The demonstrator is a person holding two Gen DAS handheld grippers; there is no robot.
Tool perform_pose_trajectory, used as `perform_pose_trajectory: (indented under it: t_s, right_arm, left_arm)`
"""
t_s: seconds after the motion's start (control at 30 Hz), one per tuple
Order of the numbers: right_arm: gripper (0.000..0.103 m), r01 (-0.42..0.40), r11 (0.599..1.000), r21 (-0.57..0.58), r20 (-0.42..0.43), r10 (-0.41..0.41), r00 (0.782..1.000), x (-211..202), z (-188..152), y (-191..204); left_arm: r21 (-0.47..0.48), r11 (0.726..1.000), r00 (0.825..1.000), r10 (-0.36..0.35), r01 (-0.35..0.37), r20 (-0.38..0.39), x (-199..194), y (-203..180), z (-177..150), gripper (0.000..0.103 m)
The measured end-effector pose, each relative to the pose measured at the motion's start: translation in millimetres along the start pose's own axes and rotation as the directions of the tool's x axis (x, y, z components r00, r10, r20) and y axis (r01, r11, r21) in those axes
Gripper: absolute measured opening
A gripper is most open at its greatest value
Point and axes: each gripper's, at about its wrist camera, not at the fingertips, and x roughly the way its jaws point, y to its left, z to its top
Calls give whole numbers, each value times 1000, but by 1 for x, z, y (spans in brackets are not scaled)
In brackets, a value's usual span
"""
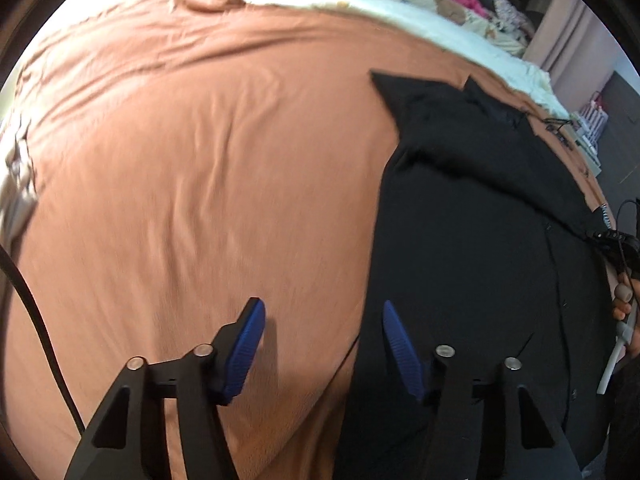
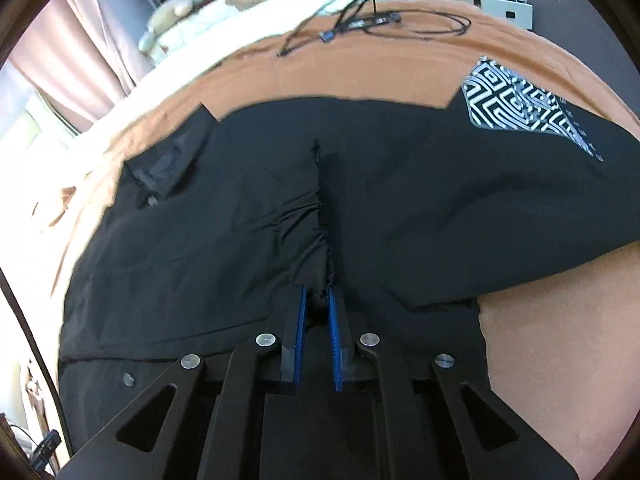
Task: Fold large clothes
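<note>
Bedsheet (image 1: 180, 160) of orange-brown colour fills most of both views, and on it lies the black garment (image 2: 400, 208), spread over the centre of the right wrist view and along the right side of the left wrist view, with a black-and-white patterned patch (image 2: 516, 100) in the upper right. The right gripper (image 2: 317, 304), at lower centre, has its blue pads almost together and pinches a bunched ridge of the black cloth between them. The left gripper (image 1: 323, 346) has its jaws wide apart and holds nothing, over the garment's left edge, and thin black cables (image 2: 384, 20) lie at the top.
</note>
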Motion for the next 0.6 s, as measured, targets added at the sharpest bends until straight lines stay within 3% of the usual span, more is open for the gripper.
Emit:
perform_pose_trajectory:
  t_s: [0.1,0.13,0.17,0.23,0.37,0.6]
  right_arm:
    - [15,29,999,-34,-7,-30,1000,-6,0,8]
    - [23,29,999,-45,-2,-29,1000,-11,-1,8]
    - [43,19,998,-55,9,-18,1000,-18,-2,8]
    - [73,15,998,-68,46,-11,999,-35,-4,3]
    - [73,-9,997,-73,83,15,996,-70,-8,-21]
    - [73,27,1000,0,154,-27,988,-133,-4,-91]
  left_arm:
    - [-10,1000,1000,5,-6,-25,5,5,-10,61]
    - [-16,1000,1000,2,-2,-28,6,7,-13,61]
    - [-20,1000,1000,0,0,-26,5,8,-16,61]
    - [-22,1000,1000,1,-2,-26,2,9,-19,61]
    - [-21,1000,1000,5,-5,-29,-3,8,-26,61]
    - [-11,1000,999,18,-18,-34,-6,3,-32,61]
